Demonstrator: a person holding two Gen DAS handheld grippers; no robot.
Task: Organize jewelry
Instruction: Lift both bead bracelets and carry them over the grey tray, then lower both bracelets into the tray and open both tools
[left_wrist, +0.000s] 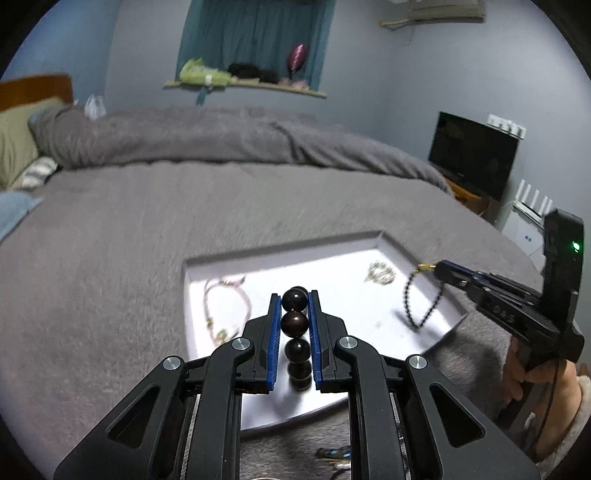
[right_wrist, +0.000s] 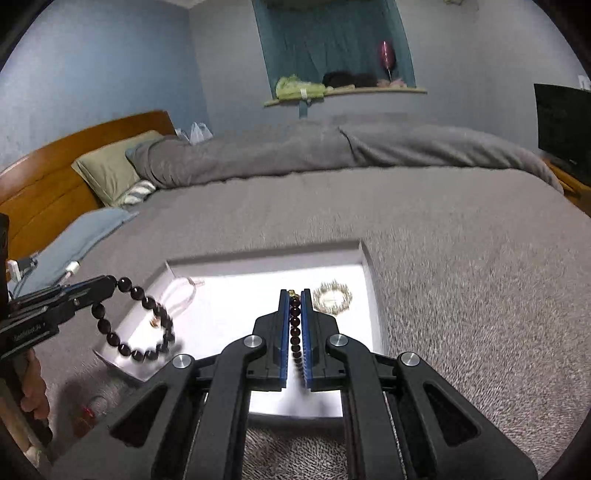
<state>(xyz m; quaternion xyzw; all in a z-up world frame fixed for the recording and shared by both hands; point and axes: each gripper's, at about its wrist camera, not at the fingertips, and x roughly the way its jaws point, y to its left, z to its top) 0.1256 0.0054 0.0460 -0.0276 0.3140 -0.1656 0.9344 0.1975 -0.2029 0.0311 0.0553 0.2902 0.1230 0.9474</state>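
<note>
I hold two bead strings at once, one in each gripper; my left gripper (left_wrist: 295, 306) pinches the big-bead bracelet (left_wrist: 294, 320) between its blue pads, and in the right wrist view that bracelet hangs as a full ring at the lower left of the frame, over the near left corner of the white tray (right_wrist: 258, 267). My right gripper (right_wrist: 294, 297) pinches the small-bead strand (right_wrist: 295, 332) near its gold clasp; in the left wrist view the strand droops in a loop at the right of the frame, and its low end looks close to the tray floor, though I cannot tell if it touches.

The tray sits on the grey blanket (left_wrist: 110, 258); inside it lie a pink cord bracelet (left_wrist: 225, 310) at the left and a silver chain (left_wrist: 380, 274) at the upper right.

I think the step is to lay both strings down in the tray; to do it well I should go down slowly, let the hanging beads land first in the bare middle, well apart from the pink cord and the silver chain, and only then let my fingers spread; if I let go too high, the beads may bounce or roll out.
</note>
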